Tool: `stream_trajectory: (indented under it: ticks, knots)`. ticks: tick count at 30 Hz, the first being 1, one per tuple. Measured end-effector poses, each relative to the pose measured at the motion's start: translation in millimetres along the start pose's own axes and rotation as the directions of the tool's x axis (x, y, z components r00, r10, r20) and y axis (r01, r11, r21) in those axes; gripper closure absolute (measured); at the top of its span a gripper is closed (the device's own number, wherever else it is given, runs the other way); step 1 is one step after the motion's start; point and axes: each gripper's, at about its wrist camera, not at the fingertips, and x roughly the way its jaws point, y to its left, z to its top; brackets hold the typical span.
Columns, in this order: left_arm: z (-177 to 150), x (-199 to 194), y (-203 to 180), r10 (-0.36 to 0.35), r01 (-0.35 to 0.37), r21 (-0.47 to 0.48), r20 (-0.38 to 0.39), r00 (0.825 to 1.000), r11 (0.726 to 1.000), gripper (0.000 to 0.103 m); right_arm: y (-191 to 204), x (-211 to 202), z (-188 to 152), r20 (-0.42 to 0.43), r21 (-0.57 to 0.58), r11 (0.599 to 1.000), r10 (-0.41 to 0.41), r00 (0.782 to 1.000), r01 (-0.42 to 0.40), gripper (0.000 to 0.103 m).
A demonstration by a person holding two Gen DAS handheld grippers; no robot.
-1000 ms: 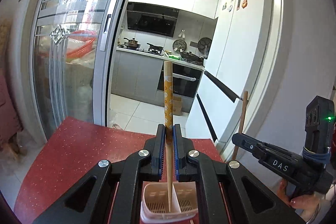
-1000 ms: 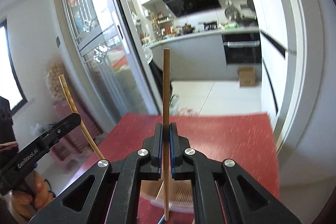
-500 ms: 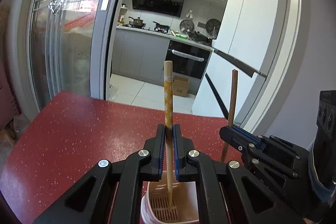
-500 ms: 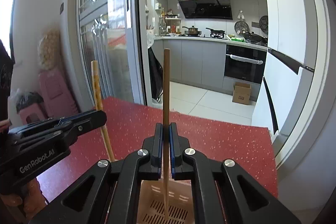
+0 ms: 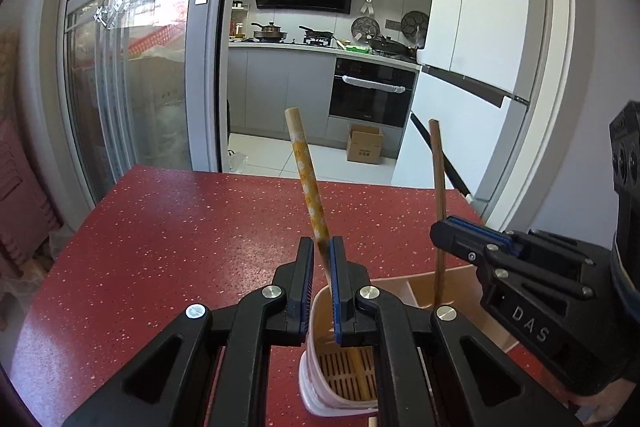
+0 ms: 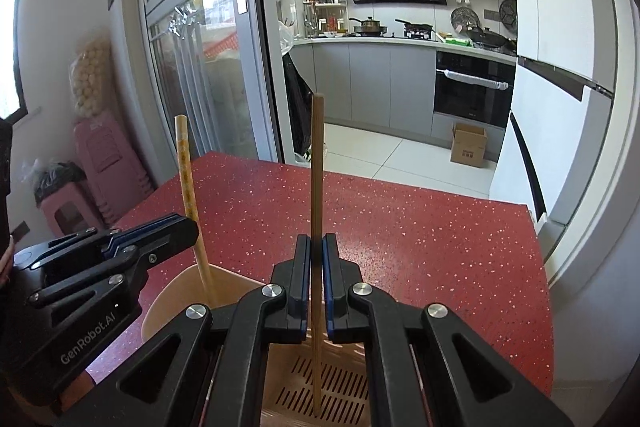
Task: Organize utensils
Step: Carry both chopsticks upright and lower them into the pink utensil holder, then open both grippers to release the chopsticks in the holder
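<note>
left wrist: left tool (image 5: 321, 259) above holder (image 5: 344, 379)

The right gripper (image 5: 456, 231) carries white letters "DAS" on its black body, toward four o'clock in the left wrist view. The left gripper (image 6: 188, 227) reads "GenRobot.AI" (pale print, slanting upward) near eight o'clock in the right wrist view.

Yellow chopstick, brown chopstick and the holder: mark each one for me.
Yellow chopstick (image 5: 308, 183): left wrist view, on its patterned shaft above the left tool.
Brown chopstick (image 6: 317, 167): right wrist view, mid-shaft above the right tool.
Holder (image 5: 310, 359): left wrist view, on its pale left wall.
</note>
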Motion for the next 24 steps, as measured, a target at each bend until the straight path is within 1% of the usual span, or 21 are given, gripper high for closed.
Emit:
stream_trajectory:
  ticks: [2,3,4,8,10,13,17,18,19,22,24]
  knots:
    - [-1.7,-4.7,0.7,0.012,-0.012,-0.001,-0.001,1.0,1.0,0.066,-2.4,-0.1,-0.2,-0.016,0.013,1.0,0.006,1.0,-0.006,0.088]
    - [-2.5,-7.4,1.3,0.015,-0.015,-0.003,-0.001,1.0,1.0,0.066,-4.4,-1.2,0.0,-0.024,0.024,1.0,0.012,1.0,-0.011,0.076]
    - [-3.3,-10.3,2.3,0.022,-0.022,-0.005,0.0,1.0,1.0,0.066,-4.4,-2.5,-0.4,-0.024,0.031,0.999,0.014,1.0,-0.013,0.065]
    - [-7.9,-30.1,7.8,0.042,-0.041,-0.019,0.01,0.999,0.999,0.066,-9.8,-17.7,0.0,-0.012,0.08,0.996,0.027,1.0,-0.026,0.061]
    - [-11.4,-41.2,10.6,0.038,-0.038,-0.026,0.014,0.999,0.999,0.066,-11.7,-28.2,-0.8,-0.009,0.106,0.994,0.039,0.999,-0.037,0.052]
    - [-19.6,-60.0,13.5,0.038,-0.037,-0.025,0.011,0.999,0.999,0.066,-13.8,-49.6,-6.7,-0.005,0.146,0.988,0.055,0.998,-0.053,0.047]
    - [-40.2,-83.4,18.3,0.013,-0.013,-0.017,-0.019,1.0,1.0,0.066,-10.5,-75.1,-20.3,-0.014,0.178,0.981,0.076,0.997,-0.072,0.042]
    - [-47.1,-89.4,20.3,0.013,-0.014,-0.016,-0.03,0.999,1.0,0.066,-9.1,-82.2,-25.5,-0.018,0.181,0.981,0.078,0.997,-0.073,0.04]
    - [-54.1,-94.9,22.9,0.015,-0.016,-0.024,-0.042,0.999,1.0,0.066,-7.5,-87.5,-30.0,-0.022,0.18,0.981,0.079,0.997,-0.074,0.036]
    - [-75.1,-110.4,30.6,-0.002,-0.003,-0.068,-0.082,0.997,0.998,0.066,-2.6,-104.3,-48.5,-0.04,0.187,0.979,0.091,0.995,-0.082,0.032]
    - [-88.2,-120.2,34.0,0.002,-0.01,-0.083,-0.096,0.995,0.997,0.066,-0.3,-113.2,-63.1,-0.062,0.204,0.975,0.101,0.993,-0.086,0.03]
